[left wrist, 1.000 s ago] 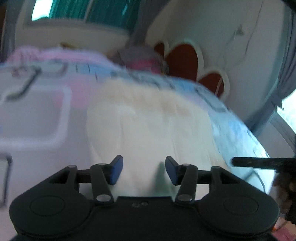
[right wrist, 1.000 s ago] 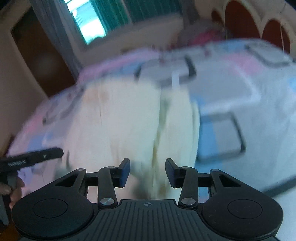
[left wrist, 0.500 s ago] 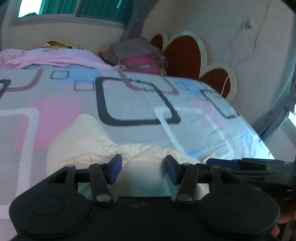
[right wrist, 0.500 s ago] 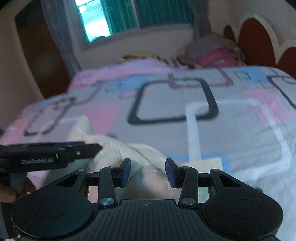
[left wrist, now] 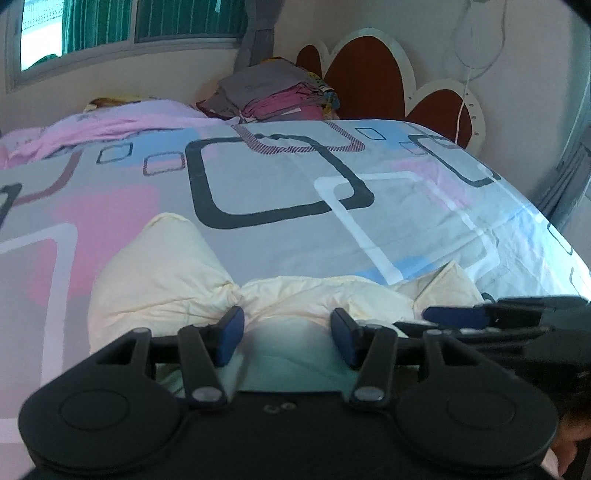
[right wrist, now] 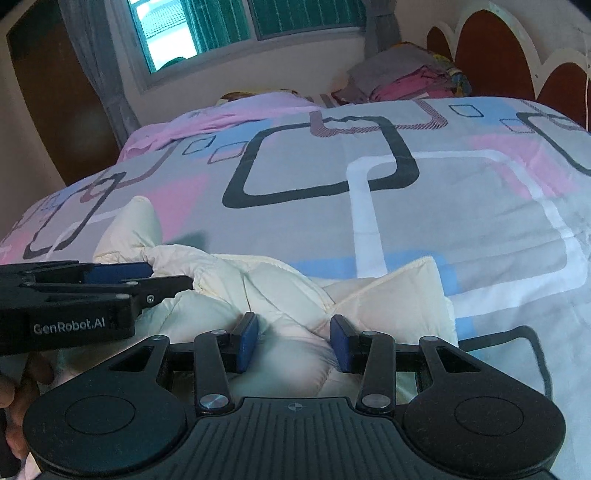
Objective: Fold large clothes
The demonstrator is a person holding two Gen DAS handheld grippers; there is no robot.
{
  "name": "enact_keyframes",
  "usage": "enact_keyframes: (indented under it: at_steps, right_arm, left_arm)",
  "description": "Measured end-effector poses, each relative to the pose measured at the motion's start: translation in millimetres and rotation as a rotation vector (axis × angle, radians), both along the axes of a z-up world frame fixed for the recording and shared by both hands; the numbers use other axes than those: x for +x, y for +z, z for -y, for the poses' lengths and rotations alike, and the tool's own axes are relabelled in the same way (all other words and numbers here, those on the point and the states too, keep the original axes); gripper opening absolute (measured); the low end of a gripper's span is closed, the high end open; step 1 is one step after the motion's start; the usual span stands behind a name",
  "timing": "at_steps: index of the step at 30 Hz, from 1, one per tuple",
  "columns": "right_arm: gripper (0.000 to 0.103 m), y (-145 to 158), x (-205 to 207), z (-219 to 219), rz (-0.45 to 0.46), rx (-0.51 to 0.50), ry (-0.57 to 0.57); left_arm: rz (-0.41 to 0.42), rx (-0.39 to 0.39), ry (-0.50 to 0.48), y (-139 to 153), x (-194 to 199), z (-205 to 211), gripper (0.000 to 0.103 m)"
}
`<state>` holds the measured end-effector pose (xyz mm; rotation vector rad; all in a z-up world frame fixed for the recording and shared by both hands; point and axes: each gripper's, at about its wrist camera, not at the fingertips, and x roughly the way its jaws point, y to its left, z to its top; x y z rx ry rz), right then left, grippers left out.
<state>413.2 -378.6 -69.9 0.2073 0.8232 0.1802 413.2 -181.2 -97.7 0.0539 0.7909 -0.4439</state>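
Lying: cream garment (left wrist: 192,280) bunched at the near edge of the bed (left wrist: 280,177), long axis left-right across both grippers.
Left gripper (left wrist: 287,334): fingers apart, over the left half.
Right gripper (right wrist: 293,338): fingers apart, just beside it, equally near.

Daylight from the window (right wrist: 229,33) at the back, w/ its open pane blown out to white; room otherwise evenly lit, fairly soft, slight blue-grey cast on the bedspread (left wrist: 280,173). Both views sharp in mid-frame, no motion blur, but strong fisheye bend at edges, dark vignette in top corners, and cream garment (right wrist: 280,295) goes hazy and out of focus close to lens. A soft shadow on bedspread near garment's left part in right wrist view, probably from the left gripper (right wrist: 162,280).
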Motion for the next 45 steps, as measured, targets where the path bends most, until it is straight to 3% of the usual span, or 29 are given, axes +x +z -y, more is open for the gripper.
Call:
enact_keyframes:
  at_steps: [3,5,8,11,15,19,24,29,34,39,42,45]
  right_arm:
    - [0.042,31,-31,7,0.120,0.042,-0.012]
    - [0.042,40,-46,7,0.137,0.070,-0.010]
    - [0.042,32,-60,-1,0.115,0.051,0.002]
    - [0.042,10,-60,-11,0.051,-0.001,0.019]
    - [0.042,1,-58,-20,0.032,-0.047,0.037]
    - [0.042,18,-71,-14,0.042,-0.016,0.013]
    - [0.042,50,-121,-1,0.090,0.007,0.072]
    - [0.042,18,-144,-7,-0.048,-0.016,0.105]
    - [0.042,-7,-146,-3,-0.076,0.032,0.081]
    - [0.042,-2,-150,-3,-0.099,0.014,0.121]
    - [0.042,4,-157,2,-0.101,0.003,0.157]
    - [0.042,27,-181,11,0.003,0.000,0.145]
  left_arm:
    - [0.036,0.030,0.000,23,-22,-5,0.052]
    - [0.068,0.028,-0.001,35,-43,-9,0.052]
    - [0.099,0.023,0.001,40,-70,-10,0.052]
    - [0.064,0.063,0.001,22,-78,-3,0.052]
    - [0.068,0.100,0.012,6,-78,4,0.052]
    - [0.043,0.055,0.024,19,-85,-3,0.052]
    - [0.061,-0.035,0.004,44,-131,-30,0.052]
    - [-0.008,-0.035,-0.009,16,-155,-49,0.054]
    - [-0.025,-0.003,-0.013,4,-153,-46,0.054]
    - [-0.040,-0.005,-0.011,7,-157,-49,0.052]
    - [-0.059,-0.056,0.005,14,-164,-59,0.059]
    - [-0.023,-0.068,-0.002,22,-180,-70,0.060]
